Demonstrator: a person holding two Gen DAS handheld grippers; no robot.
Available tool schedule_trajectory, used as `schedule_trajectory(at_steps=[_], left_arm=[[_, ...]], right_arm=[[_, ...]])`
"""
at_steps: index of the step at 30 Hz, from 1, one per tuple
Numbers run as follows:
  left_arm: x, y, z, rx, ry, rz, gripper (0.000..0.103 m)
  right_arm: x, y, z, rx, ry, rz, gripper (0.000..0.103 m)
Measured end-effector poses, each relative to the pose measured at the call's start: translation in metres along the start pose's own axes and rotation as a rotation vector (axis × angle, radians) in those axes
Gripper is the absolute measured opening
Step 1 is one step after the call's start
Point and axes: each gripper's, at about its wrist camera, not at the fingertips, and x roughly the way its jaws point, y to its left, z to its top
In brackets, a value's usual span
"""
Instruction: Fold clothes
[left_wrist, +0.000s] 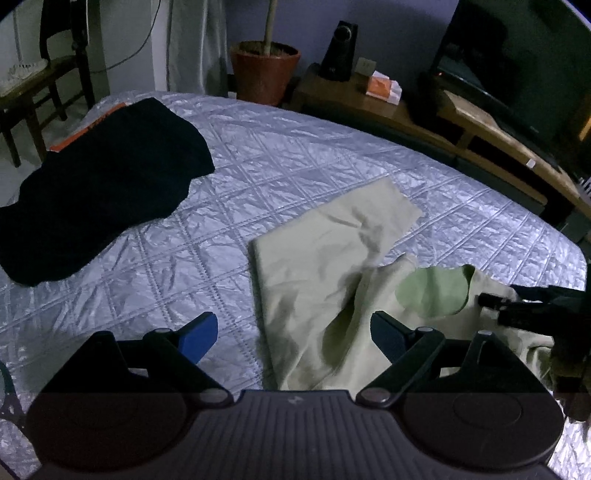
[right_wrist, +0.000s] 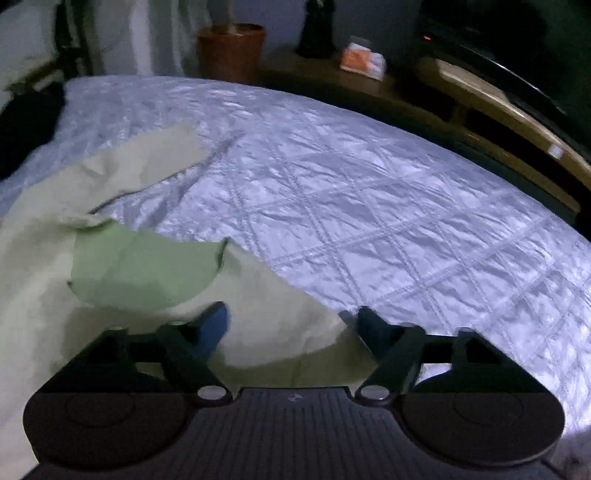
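Green shirt lies crumpled, partly folded; black garment untouched. Left gripper gapes empty; right gripper straddles cloth, unclamped.

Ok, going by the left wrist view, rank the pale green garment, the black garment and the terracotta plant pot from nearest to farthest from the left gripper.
1. Pale green garment: directly ahead of the left gripper, reaching in between its open fingers.
2. Black garment: farther up the bed, on the left.
3. Terracotta plant pot: beyond the bed's far edge, on the floor.
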Motion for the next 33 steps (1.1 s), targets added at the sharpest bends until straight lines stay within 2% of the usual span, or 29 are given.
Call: schedule_trajectory(at_steps=[1, 6, 8, 10, 12, 13, 14, 15, 16, 18, 20, 21, 23, 25, 26, 27, 28, 29, 30, 33], left_arm=[[0.002, 0.000, 0.001, -0.004, 0.004, 0.000, 0.088], [0.010, -0.004, 0.005, -0.027, 0.022, -0.002, 0.088], [0.011, -0.004, 0.005, -0.028, 0.024, 0.000, 0.088], [0.011, -0.003, 0.006, -0.034, 0.023, -0.001, 0.088], [0.008, -0.002, 0.008, -0.043, 0.017, -0.005, 0.088], [0.007, -0.001, 0.009, -0.048, 0.014, -0.007, 0.088], [0.005, 0.001, 0.011, -0.052, 0.003, -0.007, 0.088], [0.002, 0.003, 0.013, -0.055, -0.008, -0.007, 0.088], [-0.001, 0.005, 0.016, -0.058, -0.021, 0.000, 0.088], [-0.004, 0.011, 0.019, -0.070, -0.038, 0.020, 0.088], [-0.006, 0.018, 0.022, -0.097, -0.042, 0.031, 0.088], [-0.007, 0.024, 0.024, -0.120, -0.039, 0.030, 0.088], [-0.009, 0.034, 0.026, -0.152, -0.037, 0.025, 0.088], [-0.011, 0.043, 0.027, -0.170, -0.039, 0.021, 0.088], [-0.011, 0.047, 0.028, -0.177, -0.040, 0.018, 0.088], [-0.012, 0.051, 0.028, -0.186, -0.039, 0.013, 0.088], [-0.012, 0.056, 0.028, -0.200, -0.036, 0.005, 0.088], [-0.013, 0.060, 0.029, -0.214, -0.034, -0.006, 0.088], [-0.014, 0.064, 0.030, -0.229, -0.031, -0.018, 0.088], [-0.021, 0.070, 0.032, -0.245, -0.049, -0.046, 0.088]], right_arm=[[0.000, -0.004, 0.002, 0.015, -0.006, 0.013, 0.008], [-0.008, -0.028, 0.013, 0.104, -0.051, -0.140, 0.009], [-0.007, -0.032, 0.011, 0.098, -0.032, -0.239, 0.015], [-0.006, -0.029, 0.006, 0.050, 0.012, -0.359, 0.035], [-0.024, -0.021, 0.004, 0.036, -0.089, -0.478, 0.042], [-0.037, -0.013, 0.004, 0.042, -0.153, -0.493, 0.043], [-0.047, -0.001, 0.003, 0.038, -0.198, -0.467, 0.043], [-0.052, 0.019, 0.003, 0.015, -0.209, -0.370, 0.046], [-0.057, 0.038, 0.003, -0.008, -0.219, -0.273, 0.060], [-0.066, 0.083, 0.002, -0.069, -0.228, -0.082, 0.077], [-0.063, 0.142, -0.001, -0.180, -0.194, 0.057, 0.072], [-0.058, 0.170, -0.004, -0.230, -0.177, 0.105, 0.067], [-0.046, 0.216, -0.008, -0.308, -0.154, 0.146, 0.066], [-0.025, 0.244, -0.006, -0.333, -0.122, 0.138, 0.066], [-0.015, 0.254, -0.005, -0.322, -0.099, 0.132, 0.066], [-0.008, 0.254, -0.003, -0.258, -0.078, 0.127, 0.070], [-0.004, 0.250, 0.001, -0.172, -0.082, 0.124, 0.065], [-0.001, 0.246, 0.005, -0.107, -0.090, 0.116, 0.051], [0.001, 0.244, 0.010, -0.081, -0.102, 0.103, 0.003], [0.003, 0.239, 0.028, -0.040, -0.146, 0.111, 0.006]])
